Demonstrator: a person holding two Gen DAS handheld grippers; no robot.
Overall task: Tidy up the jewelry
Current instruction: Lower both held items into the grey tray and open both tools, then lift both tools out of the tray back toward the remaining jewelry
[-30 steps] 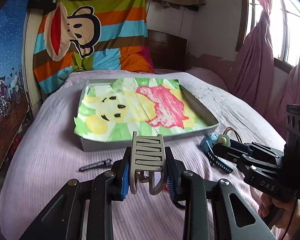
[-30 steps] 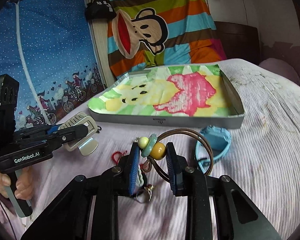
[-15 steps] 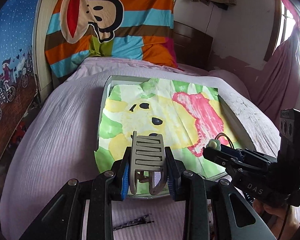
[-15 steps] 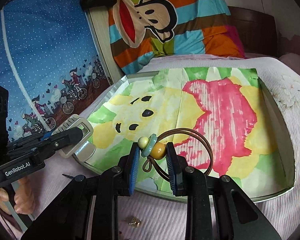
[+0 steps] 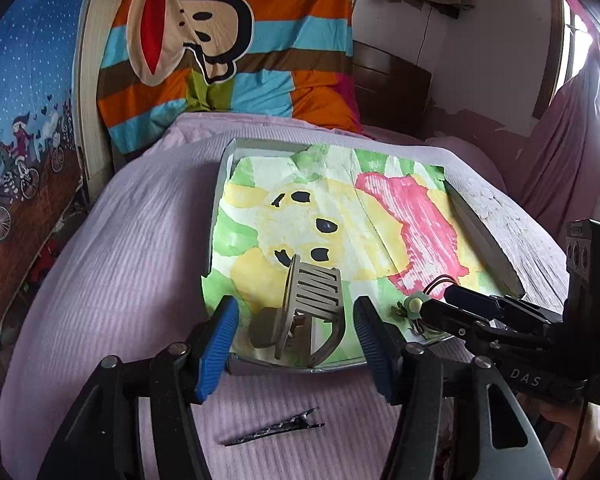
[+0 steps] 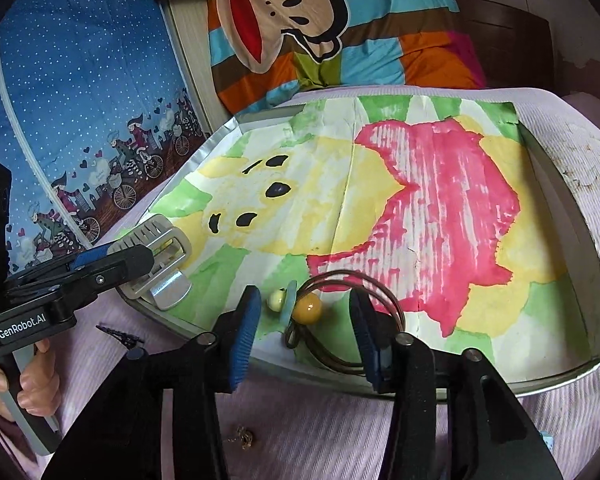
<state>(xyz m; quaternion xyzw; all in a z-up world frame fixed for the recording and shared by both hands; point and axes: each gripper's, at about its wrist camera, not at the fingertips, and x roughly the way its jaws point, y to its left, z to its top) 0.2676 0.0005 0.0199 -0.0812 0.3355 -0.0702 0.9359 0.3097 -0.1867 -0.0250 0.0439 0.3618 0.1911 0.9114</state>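
A grey hair claw clip (image 5: 310, 312) lies in the near left corner of the shallow metal tray (image 5: 486, 246), which is lined with a painted paper. My left gripper (image 5: 296, 330) is open around the clip, its blue pads clear of it. A brown hair tie with yellow, cream and teal beads (image 6: 304, 306) lies on the paper at the tray's near edge (image 6: 548, 382). My right gripper (image 6: 304, 330) is open around it. The clip (image 6: 160, 254) and the left gripper's fingers (image 6: 100, 270) also show in the right wrist view.
A black hair pin (image 5: 274, 432) lies on the pink bedspread in front of the tray. A small gold piece (image 6: 244, 436) lies on the bedspread below the right gripper. A striped monkey pillow (image 5: 220, 52) stands behind the tray. A blue patterned wall runs along the left.
Both grippers carried their pieces over the tray's near edge, lowered and opened. The claw clip and the beaded hair tie now rest on the paper, released.
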